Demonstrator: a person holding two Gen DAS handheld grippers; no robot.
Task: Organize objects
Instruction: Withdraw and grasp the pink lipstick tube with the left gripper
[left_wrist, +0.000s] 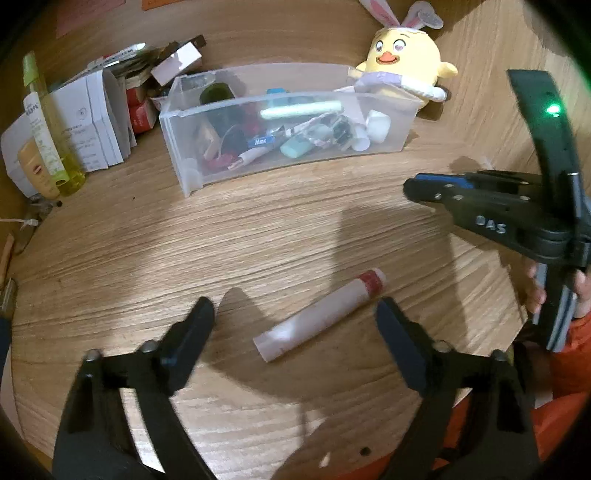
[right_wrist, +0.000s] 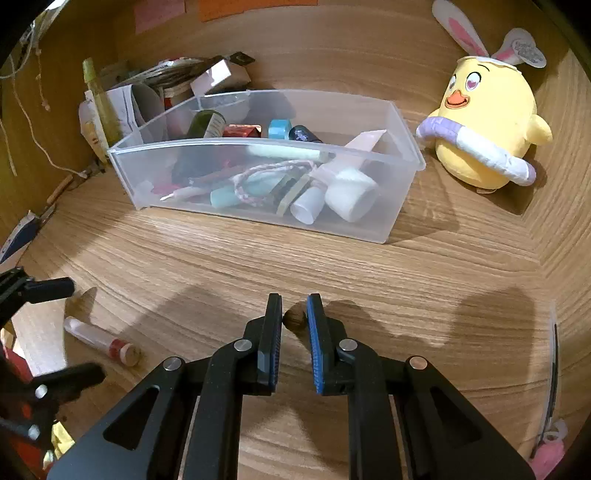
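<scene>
A white tube with a red band (left_wrist: 321, 314) lies flat on the wooden table. It sits between the fingers of my left gripper (left_wrist: 295, 306), which is open and not touching it. The right wrist view shows the same tube (right_wrist: 99, 341) at the lower left, with the left gripper (right_wrist: 88, 328) around it. My right gripper (right_wrist: 294, 314) is shut on a small brown round object (right_wrist: 294, 319) at the tabletop; it also shows at the right (left_wrist: 410, 190) in the left wrist view. Behind stands a clear plastic bin (left_wrist: 192, 173) (right_wrist: 258, 221) holding several small items.
A yellow chick plush with bunny ears (left_wrist: 402, 55) (right_wrist: 487, 125) sits right of the bin. Bottles (left_wrist: 44, 122) and white boxes (left_wrist: 96, 118) crowd the back left. A hand (left_wrist: 535, 291) and orange sleeve are at the right. A pink item (right_wrist: 550, 454) lies lower right.
</scene>
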